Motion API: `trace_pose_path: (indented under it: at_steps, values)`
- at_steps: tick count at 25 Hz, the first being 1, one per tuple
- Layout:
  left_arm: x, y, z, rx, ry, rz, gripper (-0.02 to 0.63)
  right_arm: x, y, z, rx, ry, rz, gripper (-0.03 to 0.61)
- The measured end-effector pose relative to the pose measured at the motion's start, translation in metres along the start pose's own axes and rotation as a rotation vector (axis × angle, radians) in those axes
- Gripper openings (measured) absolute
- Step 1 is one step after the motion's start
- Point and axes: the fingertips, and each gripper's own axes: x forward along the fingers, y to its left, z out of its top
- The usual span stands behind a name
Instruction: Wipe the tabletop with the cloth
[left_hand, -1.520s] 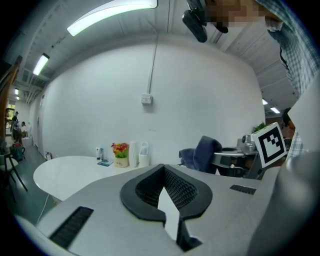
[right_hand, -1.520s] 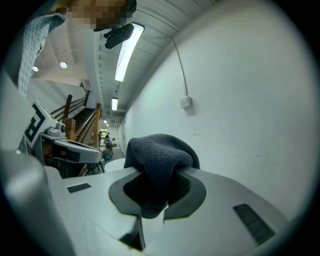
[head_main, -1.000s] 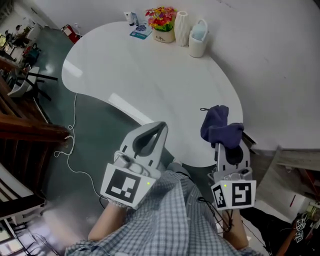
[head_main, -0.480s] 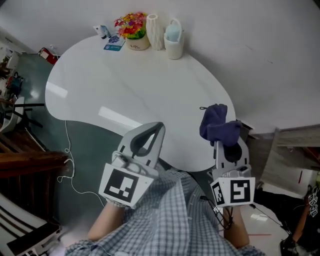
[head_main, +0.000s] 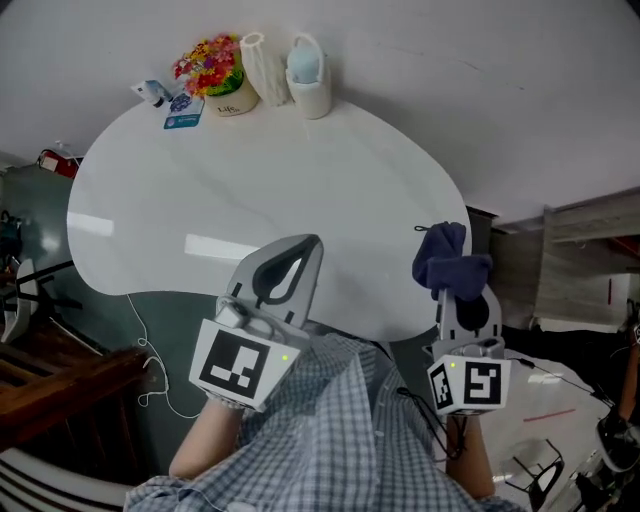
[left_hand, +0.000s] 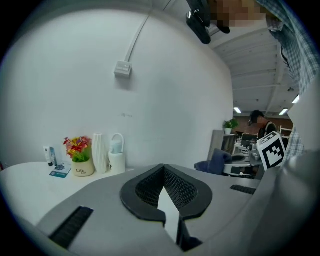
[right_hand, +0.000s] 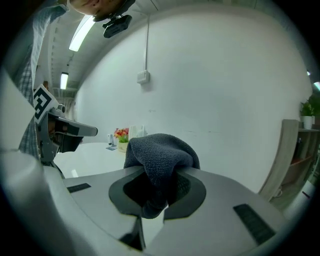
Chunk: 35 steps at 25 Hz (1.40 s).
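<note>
My right gripper (right_hand: 159, 176) has its jaws clamped on the cloth (right_hand: 160, 150). The dark cloth is bunched between them, a tail hanging into the hollow behind the tips and a rounded wad bulging above and beyond them. In the head view the right gripper (head_main: 458, 293) sits at the table's near right edge, with the cloth (head_main: 449, 259) overlapping that rim. I cannot tell whether the cloth touches the table.

My left gripper (left_hand: 163, 168) has its jaws closed, tips together, nothing between them. From above, the left gripper (head_main: 307, 246) points over the near edge of the table (head_main: 250, 190), well apart from the right one.

The white top is bare across its middle. At the far edge, against the wall, stand a flower pot (head_main: 212, 76), a ribbed vase (head_main: 261, 68) just beside it and a white holder (head_main: 308, 78) with a handle. A card (head_main: 183, 120) and a small bottle (head_main: 151, 92) lie left of the pot. My checked shirt (head_main: 330, 430) fills the bottom of the head view, between the marker cubes.
</note>
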Motion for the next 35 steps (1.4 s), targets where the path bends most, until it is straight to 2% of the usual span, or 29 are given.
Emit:
trace_pose_path:
  at_steps: [6,11,17,22,27,35]
  values:
    - [0.009,0.010,-0.004,0.025,0.023,-0.114,0.002,-0.013,0.007,-0.032,0.037,0.069,-0.132,0.037]
    - [0.012,0.016,-0.010,0.039,0.040,-0.183,0.002,-0.036,0.008,-0.074,0.100,0.174,-0.251,0.037]
    - [0.011,0.022,-0.013,0.055,0.037,-0.232,0.002,-0.047,0.019,-0.124,0.114,0.291,-0.295,0.037]
    - [0.007,0.026,-0.014,0.056,0.031,-0.242,0.002,-0.035,0.036,-0.161,0.105,0.373,-0.250,0.037]
    - [0.001,0.033,-0.014,0.055,0.031,-0.224,0.002,-0.013,0.061,-0.181,0.080,0.426,-0.163,0.037]
    - [-0.012,0.050,-0.020,0.046,0.035,-0.183,0.002,0.041,0.133,-0.169,-0.002,0.411,0.089,0.037]
